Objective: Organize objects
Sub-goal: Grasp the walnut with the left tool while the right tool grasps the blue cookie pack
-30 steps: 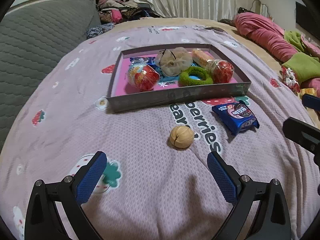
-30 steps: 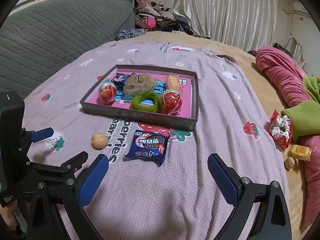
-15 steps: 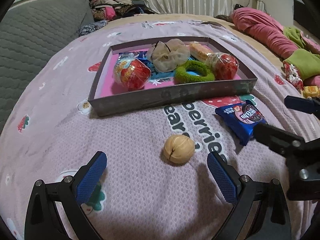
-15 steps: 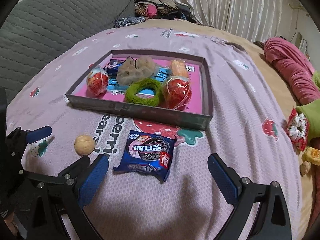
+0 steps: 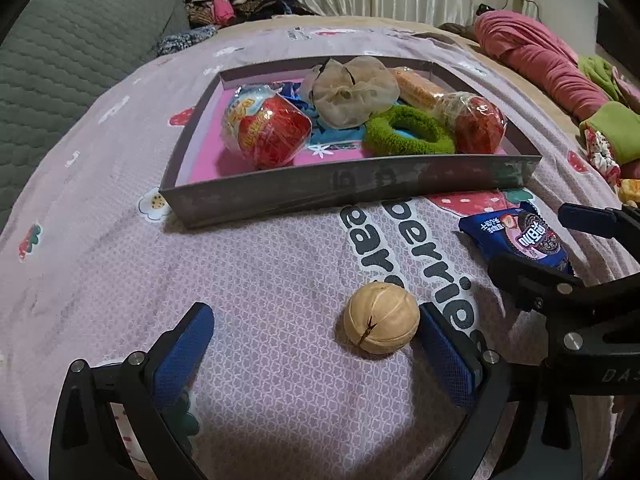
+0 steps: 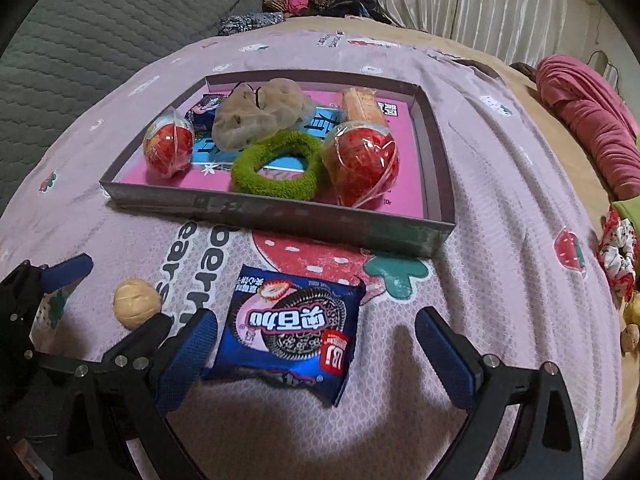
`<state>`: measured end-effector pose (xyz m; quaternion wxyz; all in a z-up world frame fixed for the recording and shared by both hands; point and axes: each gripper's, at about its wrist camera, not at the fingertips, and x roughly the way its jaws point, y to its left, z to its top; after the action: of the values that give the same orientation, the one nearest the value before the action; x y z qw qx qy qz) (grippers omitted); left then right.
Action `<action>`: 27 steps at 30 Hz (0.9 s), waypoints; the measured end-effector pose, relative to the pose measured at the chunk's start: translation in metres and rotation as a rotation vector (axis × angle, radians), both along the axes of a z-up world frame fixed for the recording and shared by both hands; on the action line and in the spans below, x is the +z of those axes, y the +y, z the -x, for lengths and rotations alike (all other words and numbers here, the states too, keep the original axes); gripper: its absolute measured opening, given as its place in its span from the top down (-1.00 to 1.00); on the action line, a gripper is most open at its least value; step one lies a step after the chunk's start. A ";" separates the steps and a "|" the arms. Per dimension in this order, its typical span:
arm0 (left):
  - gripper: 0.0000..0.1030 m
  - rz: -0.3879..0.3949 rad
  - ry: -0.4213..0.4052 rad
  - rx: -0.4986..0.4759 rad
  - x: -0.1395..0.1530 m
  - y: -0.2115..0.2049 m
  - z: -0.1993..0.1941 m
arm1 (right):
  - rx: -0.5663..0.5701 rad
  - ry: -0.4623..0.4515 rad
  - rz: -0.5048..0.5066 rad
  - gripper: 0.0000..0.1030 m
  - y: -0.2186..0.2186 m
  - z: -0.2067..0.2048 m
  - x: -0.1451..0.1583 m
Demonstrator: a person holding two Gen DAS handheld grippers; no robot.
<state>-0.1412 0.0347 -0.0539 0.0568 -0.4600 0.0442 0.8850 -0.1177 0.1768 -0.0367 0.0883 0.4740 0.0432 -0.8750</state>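
Your left gripper (image 5: 316, 350) has its fingers apart around a tan, cracked walnut (image 5: 381, 318). Your right gripper (image 6: 316, 350), fingers apart, straddles the blue cookie packet (image 6: 290, 330), which lies flat with its long axis running toward the tray (image 6: 276, 216).

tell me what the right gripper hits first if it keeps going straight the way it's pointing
Most likely the blue cookie packet, lying between the open fingers of the right gripper. Beyond it stands the tray's near wall.

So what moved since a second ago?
Both grippers came closer: the left gripper now has the walnut between its open fingers, the right gripper is open around the cookie pack. Nothing grabbed. The tray stayed put.
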 end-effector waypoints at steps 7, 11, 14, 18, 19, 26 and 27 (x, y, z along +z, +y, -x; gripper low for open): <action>-0.86 -0.013 -0.006 -0.013 -0.001 0.001 0.002 | 0.026 -0.019 0.036 -0.49 -0.001 0.005 -0.007; -0.77 -0.006 -0.008 -0.025 -0.001 0.004 0.001 | 0.039 -0.011 0.047 -0.33 -0.003 0.004 -0.007; -0.49 -0.012 -0.005 -0.041 0.000 0.005 -0.001 | 0.042 -0.003 0.057 -0.26 -0.002 0.004 -0.007; 0.02 -0.018 -0.003 -0.065 0.004 0.011 -0.003 | 0.040 -0.003 0.076 -0.20 0.000 0.002 -0.007; 0.11 -0.024 -0.003 -0.071 0.004 0.012 -0.004 | 0.043 -0.002 0.076 -0.18 0.000 0.002 -0.006; 0.33 -0.058 -0.007 -0.079 0.005 0.009 -0.005 | 0.060 0.006 0.070 -0.14 -0.002 -0.001 -0.005; 0.33 -0.063 -0.006 -0.077 0.005 0.008 -0.005 | 0.061 0.006 0.070 -0.14 -0.002 -0.002 -0.005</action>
<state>-0.1361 0.0429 -0.0486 0.1054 -0.4586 0.0337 0.8817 -0.1155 0.1749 -0.0415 0.1312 0.4663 0.0270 -0.8744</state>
